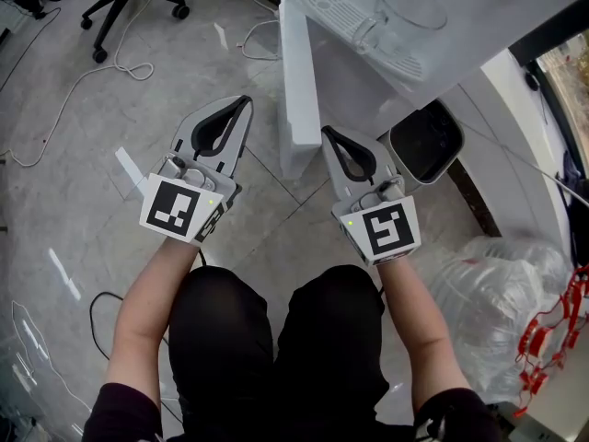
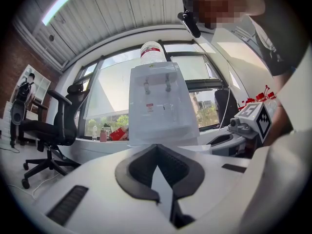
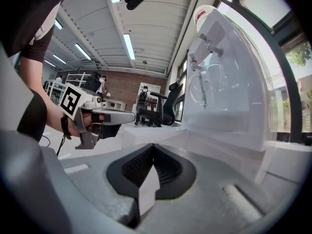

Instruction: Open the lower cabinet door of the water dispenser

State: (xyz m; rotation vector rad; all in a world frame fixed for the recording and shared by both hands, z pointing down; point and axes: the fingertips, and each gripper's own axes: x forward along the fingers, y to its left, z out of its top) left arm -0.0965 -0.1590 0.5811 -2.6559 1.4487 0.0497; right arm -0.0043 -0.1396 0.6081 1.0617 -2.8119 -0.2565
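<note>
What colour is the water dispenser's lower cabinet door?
White, plain with no pattern. The lower cabinet door shows best in the head view.

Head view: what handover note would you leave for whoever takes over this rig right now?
Left claw: shut, empty, held level on the outer side of the door, apart from it.
Right claw: shut, empty, close beside the door's inner face; I cannot tell whether it touches.
Things: the water dispenser stands straight ahead, and its lower cabinet door is swung out toward the person.
Done: the door looks open.
Left: probably just check that it is open wide enough, then draw both claws back.
</note>
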